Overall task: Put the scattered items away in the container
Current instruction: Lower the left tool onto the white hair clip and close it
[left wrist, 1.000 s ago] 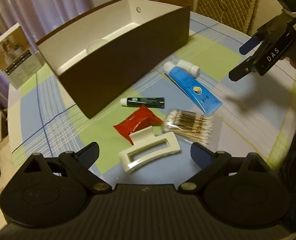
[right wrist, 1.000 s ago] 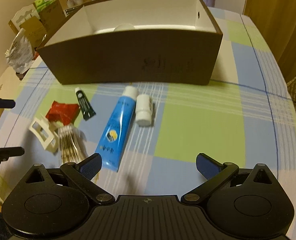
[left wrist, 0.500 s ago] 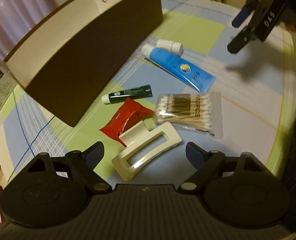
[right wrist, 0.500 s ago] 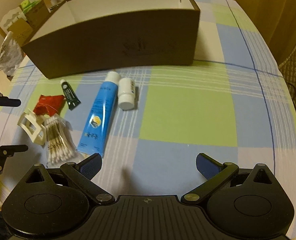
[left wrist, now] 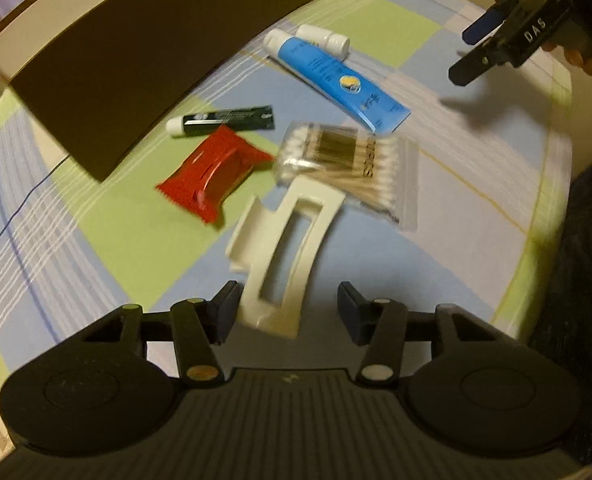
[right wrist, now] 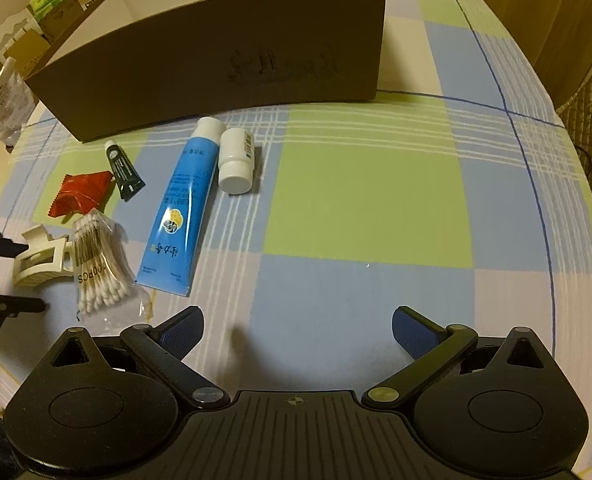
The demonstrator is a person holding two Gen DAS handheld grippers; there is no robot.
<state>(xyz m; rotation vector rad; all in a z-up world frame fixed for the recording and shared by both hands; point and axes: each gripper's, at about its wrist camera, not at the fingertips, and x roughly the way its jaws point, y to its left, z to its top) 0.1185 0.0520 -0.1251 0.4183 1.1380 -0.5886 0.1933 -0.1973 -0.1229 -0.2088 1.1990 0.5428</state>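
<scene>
On the checked blue-and-green tablecloth, the left gripper straddles a cream plastic hair claw clip with fingers apart, while the right gripper hangs wide open.

Six loose items are counted on the counter ahead of the fingers: one cream hair claw clip, one red foil packet, one bag of cotton swabs, one small dark green tube, one large blue tube and one small white bottle. One brown container is counted beyond them. Two hand-held grippers are seen, each with two blue-padded fingers.
</scene>
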